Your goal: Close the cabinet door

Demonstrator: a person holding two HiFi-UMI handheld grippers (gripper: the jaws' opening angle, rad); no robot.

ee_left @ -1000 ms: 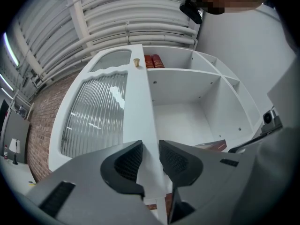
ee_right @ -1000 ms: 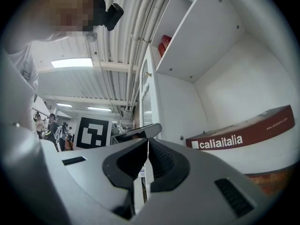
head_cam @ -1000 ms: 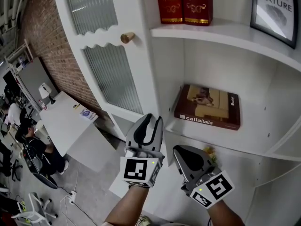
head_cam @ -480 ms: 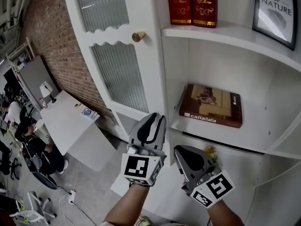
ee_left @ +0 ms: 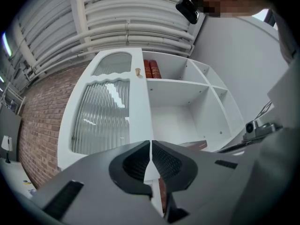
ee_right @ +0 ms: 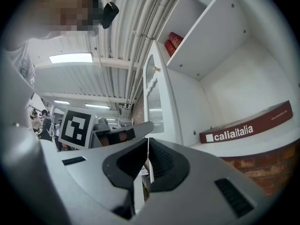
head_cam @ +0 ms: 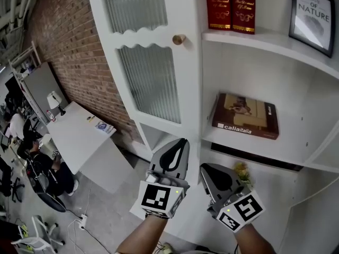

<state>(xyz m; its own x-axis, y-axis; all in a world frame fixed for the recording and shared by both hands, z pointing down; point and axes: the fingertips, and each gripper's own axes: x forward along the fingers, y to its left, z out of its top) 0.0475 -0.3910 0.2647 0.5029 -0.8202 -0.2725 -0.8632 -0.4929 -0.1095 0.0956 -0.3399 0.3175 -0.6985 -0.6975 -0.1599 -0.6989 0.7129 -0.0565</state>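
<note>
The white cabinet door [head_cam: 153, 83] with ribbed glass and a brass knob [head_cam: 179, 39] stands ajar, its free edge close to the cabinet frame. My left gripper [head_cam: 181, 142] points up at the door's lower free edge; contact is not clear. Its jaws have just been closing and now meet at the tips with nothing between them. In the left gripper view the door [ee_left: 105, 116] and knob [ee_left: 138, 71] rise beyond the left gripper [ee_left: 151, 143]. My right gripper [head_cam: 204, 169] hangs beside it below the shelf, shut and empty; the right gripper [ee_right: 148, 141] faces the door's edge [ee_right: 157, 102].
A "calia italia" book [head_cam: 246, 115] lies on the middle shelf, two red books [head_cam: 231, 7] and a framed print [head_cam: 313, 16] stand above. A small yellow flower [head_cam: 241, 169] sits low in the cabinet. Brick wall [head_cam: 58, 46], a white table [head_cam: 79, 142] and seated people are at left.
The door has swung right toward the cabinet, its knob now nearer the shelves. Both grippers followed it rightward. The left jaws went from wide apart to together.
</note>
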